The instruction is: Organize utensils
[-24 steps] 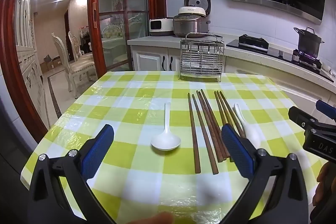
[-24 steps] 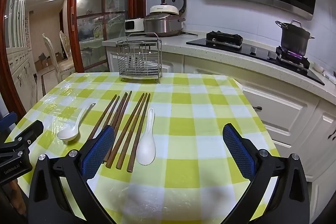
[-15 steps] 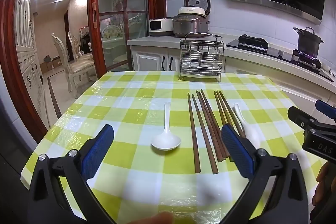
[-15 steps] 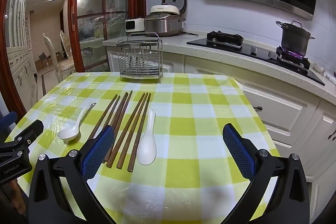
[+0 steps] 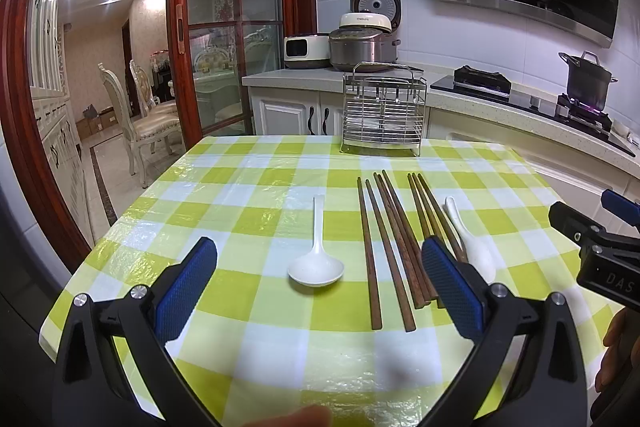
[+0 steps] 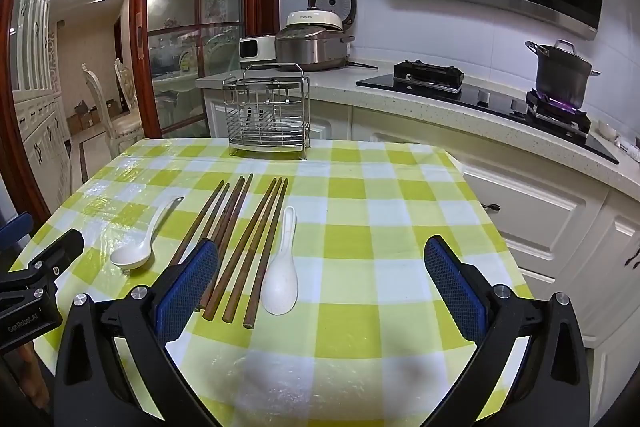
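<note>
Both tools, left point(image 5: 320, 267) and right point(image 6: 322, 267), gape wide, empty. Chopsticks point(image 6: 240, 243) and two spoons point(image 6: 282, 275) lie flat on worktop point(image 6: 400, 227), rack point(image 6: 267, 115) beyond. Advice: take one piece, pinch mid-shaft, lift level.

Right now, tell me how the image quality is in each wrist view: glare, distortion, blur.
Left wrist view: sharp focus on the chopsticks, ceiling light glaring off the plastic tablecloth, door frame bowed by the fisheye, black corners, a blurred fingertip at the bottom edge. Right wrist view: sharp too, glare on the cloth near the left spoon, counter edge curved.
</note>
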Available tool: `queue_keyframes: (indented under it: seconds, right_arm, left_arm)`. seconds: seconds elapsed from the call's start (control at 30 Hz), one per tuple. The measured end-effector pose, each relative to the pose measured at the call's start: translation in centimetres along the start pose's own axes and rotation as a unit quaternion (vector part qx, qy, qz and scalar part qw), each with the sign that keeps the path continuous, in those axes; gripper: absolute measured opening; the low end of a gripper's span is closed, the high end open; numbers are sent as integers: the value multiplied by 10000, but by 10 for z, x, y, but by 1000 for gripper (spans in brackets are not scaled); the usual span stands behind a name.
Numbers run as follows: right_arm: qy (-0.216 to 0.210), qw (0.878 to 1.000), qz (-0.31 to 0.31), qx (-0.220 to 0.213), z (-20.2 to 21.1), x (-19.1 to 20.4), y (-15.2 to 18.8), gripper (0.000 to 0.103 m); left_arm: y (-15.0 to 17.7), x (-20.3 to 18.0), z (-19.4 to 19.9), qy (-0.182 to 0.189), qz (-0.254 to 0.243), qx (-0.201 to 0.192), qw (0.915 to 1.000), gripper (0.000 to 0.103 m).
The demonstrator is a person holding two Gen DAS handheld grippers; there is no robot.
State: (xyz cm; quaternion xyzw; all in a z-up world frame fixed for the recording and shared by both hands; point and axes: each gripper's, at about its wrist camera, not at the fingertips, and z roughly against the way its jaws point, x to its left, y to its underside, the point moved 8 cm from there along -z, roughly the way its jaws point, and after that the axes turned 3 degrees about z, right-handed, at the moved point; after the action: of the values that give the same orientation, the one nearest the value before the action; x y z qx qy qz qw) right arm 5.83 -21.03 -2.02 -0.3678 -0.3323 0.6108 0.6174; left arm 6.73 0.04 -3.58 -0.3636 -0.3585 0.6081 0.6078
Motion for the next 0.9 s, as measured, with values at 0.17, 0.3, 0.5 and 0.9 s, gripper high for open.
queue_keyframes:
  seconds: [0.17,0.3,0.5,0.9]
  right_arm:
    - [0,10000,0,-5,1,0,0,97]
    - [2,10000,2,-3,1,1,0,97]
    - [-1,10000,-3,-5,1,0,0,97]
    - [-3,10000,-3,-9,1,-1,0,97]
  left_arm:
    - [1,-1,-1,3,6,1,10000,99]
    - [1,-1,0,1,5,2,10000,99]
    - [1,-1,0,1,8,2,10000,99]
    - [1,0,-1,4,8,5,10000,99]
